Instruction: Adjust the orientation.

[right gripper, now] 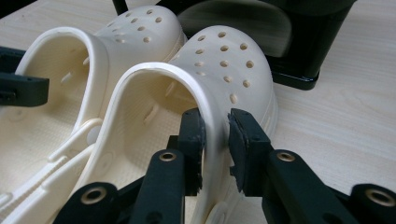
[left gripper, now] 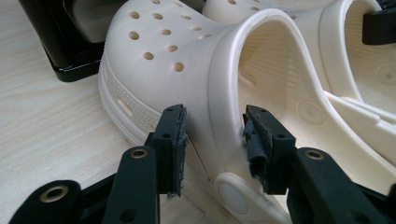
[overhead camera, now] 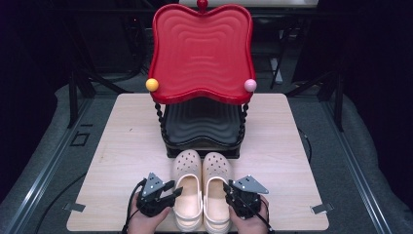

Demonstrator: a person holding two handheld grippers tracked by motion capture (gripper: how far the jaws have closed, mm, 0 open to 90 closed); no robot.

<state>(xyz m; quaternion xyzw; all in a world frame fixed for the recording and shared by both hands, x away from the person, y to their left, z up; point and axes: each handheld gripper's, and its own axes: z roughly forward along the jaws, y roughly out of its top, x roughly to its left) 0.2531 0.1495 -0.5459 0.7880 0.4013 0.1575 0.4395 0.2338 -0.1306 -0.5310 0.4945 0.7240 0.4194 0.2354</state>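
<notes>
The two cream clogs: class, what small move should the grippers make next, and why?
Probably close the left gripper: its jaws straddle the left clog's side wall with gaps either side, so it has no grip yet. The right gripper looks pinched on the right clog's wall. Lifting toward the rack now would likely leave one behind.

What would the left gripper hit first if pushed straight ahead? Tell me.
Probably the left clog: the left gripper has its open jaws astride the clog's side wall beside the foot opening, so that rim comes first.
</notes>
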